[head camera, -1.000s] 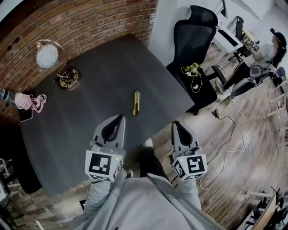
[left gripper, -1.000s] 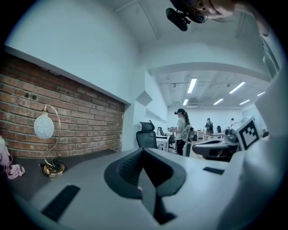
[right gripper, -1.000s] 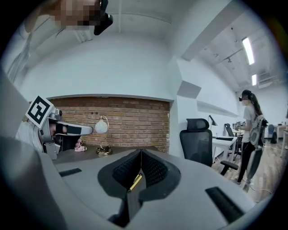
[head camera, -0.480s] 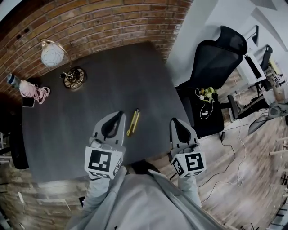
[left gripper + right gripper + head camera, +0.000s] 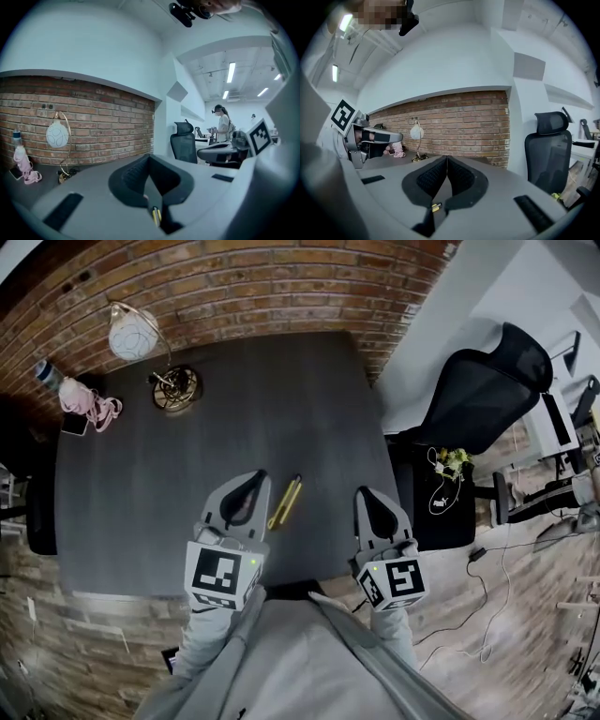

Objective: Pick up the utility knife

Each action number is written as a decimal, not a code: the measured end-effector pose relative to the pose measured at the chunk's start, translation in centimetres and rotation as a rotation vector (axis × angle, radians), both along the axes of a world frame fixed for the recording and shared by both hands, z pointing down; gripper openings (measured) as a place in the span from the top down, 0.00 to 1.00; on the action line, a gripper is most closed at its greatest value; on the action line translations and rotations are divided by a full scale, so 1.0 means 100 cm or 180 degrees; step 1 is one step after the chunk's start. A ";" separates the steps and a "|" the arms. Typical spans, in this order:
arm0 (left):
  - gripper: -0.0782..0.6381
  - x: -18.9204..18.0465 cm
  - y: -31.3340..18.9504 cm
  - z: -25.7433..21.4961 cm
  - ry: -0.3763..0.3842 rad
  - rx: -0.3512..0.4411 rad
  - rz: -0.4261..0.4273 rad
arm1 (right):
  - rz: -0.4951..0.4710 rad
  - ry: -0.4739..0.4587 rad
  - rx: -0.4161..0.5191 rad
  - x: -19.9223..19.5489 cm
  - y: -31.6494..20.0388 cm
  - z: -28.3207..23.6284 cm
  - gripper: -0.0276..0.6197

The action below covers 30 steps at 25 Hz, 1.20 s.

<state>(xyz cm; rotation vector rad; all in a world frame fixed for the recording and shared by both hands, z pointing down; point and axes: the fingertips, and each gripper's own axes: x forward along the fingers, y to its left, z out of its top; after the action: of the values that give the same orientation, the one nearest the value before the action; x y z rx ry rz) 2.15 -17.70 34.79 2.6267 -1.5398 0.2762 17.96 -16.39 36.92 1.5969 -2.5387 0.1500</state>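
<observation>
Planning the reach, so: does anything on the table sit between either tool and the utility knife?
Nothing visible does. The utility knife lies on the table between the left tool and the right tool, both shut, nearer the left one. The lamp stands far off by the brick wall.

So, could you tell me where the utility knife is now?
In the head view, the utility knife lies on the dark table near its front edge, between the left gripper and right gripper, nearer the left.
</observation>
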 end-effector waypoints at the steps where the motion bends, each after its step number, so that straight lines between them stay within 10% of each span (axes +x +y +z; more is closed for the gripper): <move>1: 0.87 -0.001 -0.001 0.000 0.0015 -0.0031 -0.0014 | -0.0007 0.0001 -0.0007 -0.001 -0.002 0.001 0.93; 30: 0.86 0.009 -0.024 0.081 -0.0160 -0.0564 0.0218 | -0.0036 0.0086 -0.0312 -0.013 -0.026 0.038 0.93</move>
<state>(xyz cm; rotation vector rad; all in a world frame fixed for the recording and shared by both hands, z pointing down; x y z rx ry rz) 3.07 -20.14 42.85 2.5552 -1.3712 0.4643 16.66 -19.02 40.68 1.5379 -2.4789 0.2462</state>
